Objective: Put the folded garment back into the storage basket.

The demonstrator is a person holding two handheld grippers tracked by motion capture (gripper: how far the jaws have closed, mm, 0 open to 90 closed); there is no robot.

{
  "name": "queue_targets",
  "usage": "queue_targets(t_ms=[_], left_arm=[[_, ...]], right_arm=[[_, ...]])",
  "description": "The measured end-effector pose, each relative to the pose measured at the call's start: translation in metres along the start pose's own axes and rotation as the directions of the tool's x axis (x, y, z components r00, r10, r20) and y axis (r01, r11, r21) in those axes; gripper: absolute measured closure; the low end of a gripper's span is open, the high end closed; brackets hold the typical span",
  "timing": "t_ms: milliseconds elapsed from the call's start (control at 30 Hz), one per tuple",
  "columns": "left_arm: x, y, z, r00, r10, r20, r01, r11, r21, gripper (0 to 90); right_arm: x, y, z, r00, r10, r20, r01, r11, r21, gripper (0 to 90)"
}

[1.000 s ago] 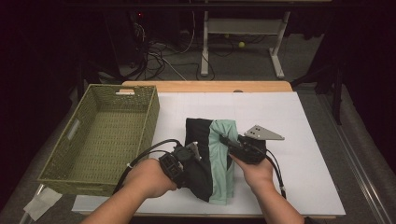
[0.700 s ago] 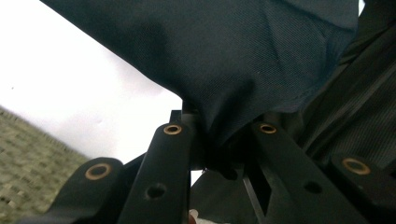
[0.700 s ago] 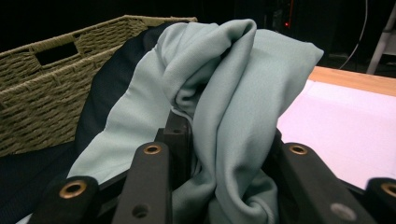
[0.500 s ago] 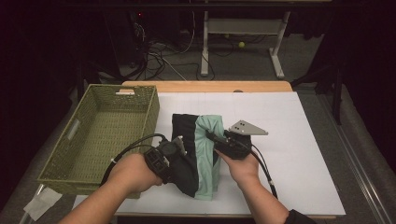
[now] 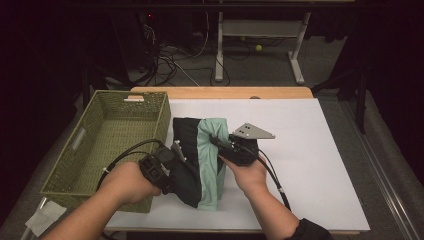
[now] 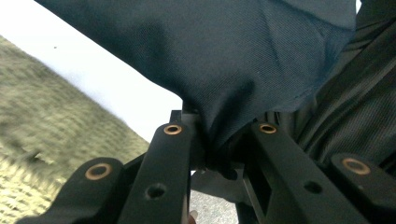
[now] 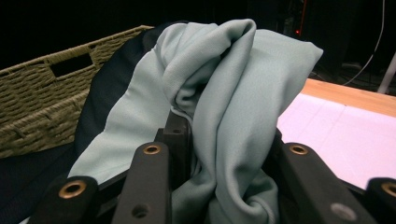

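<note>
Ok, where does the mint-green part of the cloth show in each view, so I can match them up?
High view: mint cloth at table centre, between both grippers, right of the dark cloth.
Left gripper view: only dark cloth visible; mint not in it.
Right gripper view: mint cloth bunched at centre, above the fingers.
Shared landmark: the basket, at left in all three.

Soft matt cloth — dark and pale green; rough woven basket; smooth white paper sheet — wooden table.
</note>
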State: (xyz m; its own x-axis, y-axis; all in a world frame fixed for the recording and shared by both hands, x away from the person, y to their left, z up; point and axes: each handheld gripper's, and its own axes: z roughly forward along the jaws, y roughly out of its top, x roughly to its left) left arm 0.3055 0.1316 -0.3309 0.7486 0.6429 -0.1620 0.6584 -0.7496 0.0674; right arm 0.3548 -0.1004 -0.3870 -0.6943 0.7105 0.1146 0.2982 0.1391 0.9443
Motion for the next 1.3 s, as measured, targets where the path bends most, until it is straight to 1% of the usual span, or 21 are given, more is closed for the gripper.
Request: queue_targets(t_ms=[67,233,433,567,733,900,1000,1100,1300], left_arm=[[0.002,-0.002,-0.004,1.0000,0.002,-0.001,-0.002,1.0000,0.001,79.1],[0.008,-0.009,-0.011,0.9999,-0.008,0.007,0.008,1.0000,-0.001,79.0],[0.018,-0.018,-0.021,0.9998,-0.021,-0.005,0.021,0.9997,-0.013,79.0],[0.025,-0.023,-0.027,0.9996,-0.023,-0.014,0.023,0.9997,-0.012,79.1],[0.034,-0.029,-0.033,0.9988,-0.041,-0.027,0.040,0.9991,-0.015,79.1],[0.040,-0.036,-0.038,0.9986,-0.038,-0.036,0.038,0.9992,-0.008,79.2],[0.045,-0.042,-0.041,0.9979,-0.050,-0.042,0.049,0.9986,-0.017,79.1],[0.052,-0.049,-0.044,0.9969,-0.068,-0.039,0.067,0.9974,-0.027,79.1],[0.062,-0.062,-0.046,0.9943,-0.092,-0.055,0.089,0.9952,-0.041,79.1]], right_arm=[[0.003,0.003,0.002,1.0000,-0.002,-0.003,0.002,1.0000,-0.004,67.4],[0.009,0.012,0.004,0.9998,-0.017,-0.009,0.017,0.9998,-0.013,67.2],[0.017,0.022,0.010,0.9998,-0.018,-0.009,0.018,0.9997,-0.016,67.2],[0.021,0.028,0.016,0.9997,-0.021,-0.008,0.021,0.9996,-0.020,67.3],[0.028,0.037,0.025,0.9993,-0.035,-0.011,0.034,0.9990,-0.030,67.2],[0.036,0.043,0.036,0.9991,-0.038,-0.020,0.037,0.9988,-0.032,67.2],[0.040,0.047,0.042,0.9989,-0.037,-0.028,0.036,0.9989,-0.030,67.2],[0.044,0.051,0.048,0.9988,-0.033,-0.035,0.032,0.9990,-0.030,67.2],[0.051,0.053,0.059,0.9982,-0.037,-0.048,0.036,0.9991,-0.024,67.2]])
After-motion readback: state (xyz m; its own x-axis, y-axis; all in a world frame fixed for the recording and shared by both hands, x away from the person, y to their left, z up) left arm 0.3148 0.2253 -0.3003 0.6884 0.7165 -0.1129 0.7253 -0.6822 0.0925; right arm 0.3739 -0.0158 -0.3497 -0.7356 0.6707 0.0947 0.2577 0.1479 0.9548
